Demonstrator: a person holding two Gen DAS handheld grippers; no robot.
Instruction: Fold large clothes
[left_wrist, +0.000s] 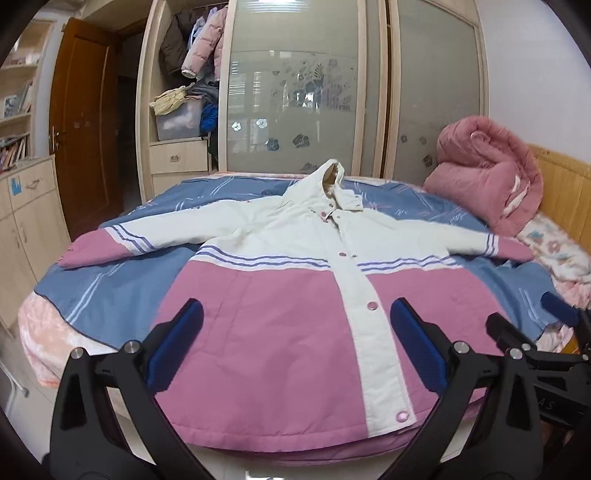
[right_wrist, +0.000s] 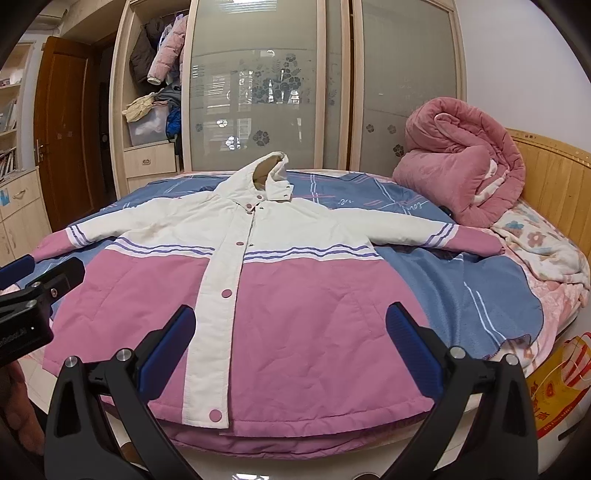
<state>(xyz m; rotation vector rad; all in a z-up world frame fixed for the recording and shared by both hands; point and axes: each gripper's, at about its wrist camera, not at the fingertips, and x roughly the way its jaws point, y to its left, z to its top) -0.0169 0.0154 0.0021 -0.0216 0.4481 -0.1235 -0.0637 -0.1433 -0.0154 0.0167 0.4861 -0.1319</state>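
Hovering both tools just short of the hem, I have the jacket (left_wrist: 280, 295) spread flat and face up on the bed (left_wrist: 122, 288), hood (right_wrist: 267, 173) at the far end, its long axis running straight away from me. Both sleeves lie out sideways, so it forms a wide T.

My left gripper (left_wrist: 295, 343) is spread wide, holding nothing, and sits over the pink lower panel left of the white placket (left_wrist: 364, 306). My right gripper (right_wrist: 290, 345) is likewise spread and empty, over the pink panel right of the placket. The left sleeve (left_wrist: 110, 247) lies nearer my left tool and the right sleeve (right_wrist: 443, 234) nearer my right, so I judge each side should fold inward with its own tool.

The fabric looks padded and slightly creased, matte, white above and pink below with 2 or 3 thin purple stripes between, and round pink snaps down the front. It will probably fold in thick, springy layers. A rolled pink quilt (right_wrist: 461, 173) sits beyond the right cuff, near but apart.
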